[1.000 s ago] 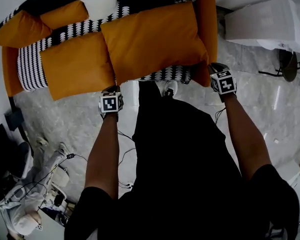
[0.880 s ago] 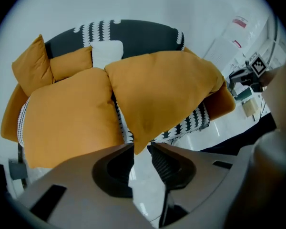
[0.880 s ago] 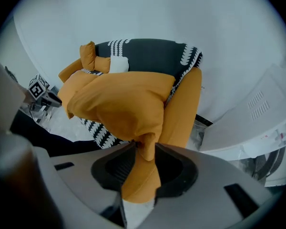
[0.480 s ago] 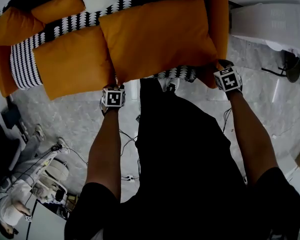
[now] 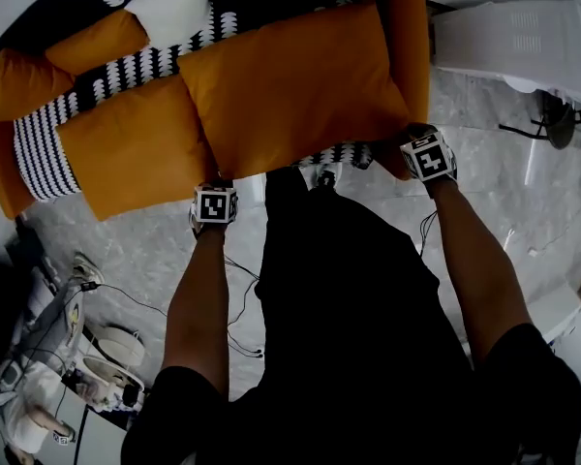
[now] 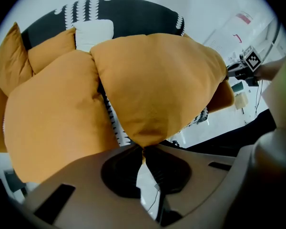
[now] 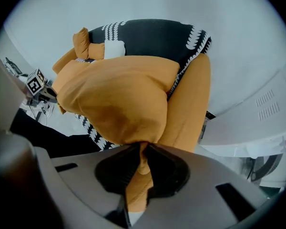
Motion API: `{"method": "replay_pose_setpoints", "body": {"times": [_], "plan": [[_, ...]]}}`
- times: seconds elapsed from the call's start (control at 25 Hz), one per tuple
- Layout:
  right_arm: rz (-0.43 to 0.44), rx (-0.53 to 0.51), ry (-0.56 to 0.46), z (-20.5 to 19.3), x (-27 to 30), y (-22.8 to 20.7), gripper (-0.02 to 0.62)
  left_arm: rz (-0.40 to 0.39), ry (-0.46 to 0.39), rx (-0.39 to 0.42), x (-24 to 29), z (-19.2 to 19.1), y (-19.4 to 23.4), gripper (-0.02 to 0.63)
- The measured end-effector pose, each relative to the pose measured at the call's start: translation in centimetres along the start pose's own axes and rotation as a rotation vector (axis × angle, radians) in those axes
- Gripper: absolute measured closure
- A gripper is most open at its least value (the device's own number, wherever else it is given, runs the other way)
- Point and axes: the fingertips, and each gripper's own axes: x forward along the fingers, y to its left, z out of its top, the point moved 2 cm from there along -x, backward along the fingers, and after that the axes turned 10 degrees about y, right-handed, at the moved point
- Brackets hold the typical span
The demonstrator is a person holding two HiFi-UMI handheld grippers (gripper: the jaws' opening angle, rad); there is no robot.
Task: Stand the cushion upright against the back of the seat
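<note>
A large orange cushion (image 5: 290,85) lies flat on the striped sofa seat (image 5: 44,143), and its near edge overhangs the front. My left gripper (image 5: 216,182) is shut on its near left corner, the fabric pinched between the jaws (image 6: 143,149). My right gripper (image 5: 409,145) is shut on the near right corner (image 7: 142,149), beside the orange armrest (image 5: 412,37). Both pairs of jaws have just been closing, with cushion fabric between them. The black backrest (image 6: 133,18) stands behind the cushions.
A second orange cushion (image 5: 126,148) lies to the left, touching the held one. A small white cushion (image 5: 169,10) sits by the backrest. A white unit (image 5: 523,37) stands at the right. Cables and gear (image 5: 68,356) litter the marble floor at lower left.
Both grippers have stayed at the cushion's near corners and sunk a little. The cushion's near edge has come down with them.
</note>
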Motion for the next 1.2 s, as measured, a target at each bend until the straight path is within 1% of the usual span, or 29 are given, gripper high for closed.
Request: {"method": "replay_pose_setpoints", "body": {"times": [0.08,0.2,0.28,0.44,0.52,0.6,0.68,0.8,0.96,1.08,1.2], "plan": [[0.022,0.030,-0.005,0.7,-0.2,-0.7,0.538,-0.003,-0.036,0.004,-0.9,1.9,0.4,0.575],[0.070,0.110,-0.023,3.4,-0.9,-2.5,0.546,-0.018,-0.083,0.000,-3.8,7.1,2.5,0.578],[0.090,0.141,-0.039,4.4,-1.9,-3.1,0.548,-0.016,-0.121,0.002,-6.1,9.7,3.5,0.578],[0.122,0.176,-0.103,5.2,-4.4,-3.2,0.549,0.009,-0.218,-0.016,-10.3,11.9,4.8,0.580],[0.151,0.218,-0.144,5.7,-5.8,-3.2,0.549,0.014,-0.258,-0.037,-12.1,12.9,5.4,0.580],[0.184,0.288,-0.208,6.7,-7.4,-3.6,0.549,0.014,-0.308,-0.068,-14.2,14.3,6.0,0.580],[0.222,0.376,-0.299,8.1,-9.3,-4.2,0.549,0.018,-0.377,-0.095,-16.8,15.7,6.4,0.581],[0.270,0.462,-0.430,9.9,-12.2,-4.6,0.551,0.029,-0.471,-0.104,-20.7,17.3,7.0,0.581],[0.339,0.539,-0.548,13.1,-14.6,-6.8,0.551,0.011,-0.537,-0.125,-25.4,22.3,7.6,0.582],[0.354,0.582,-0.631,15.8,-16.0,-8.7,0.552,0.015,-0.597,-0.111,-28.3,26.6,8.3,0.584],[0.360,0.635,-0.682,18.1,-17.3,-10.2,0.552,0.002,-0.620,-0.111,-29.6,29.9,9.4,0.586]]}}
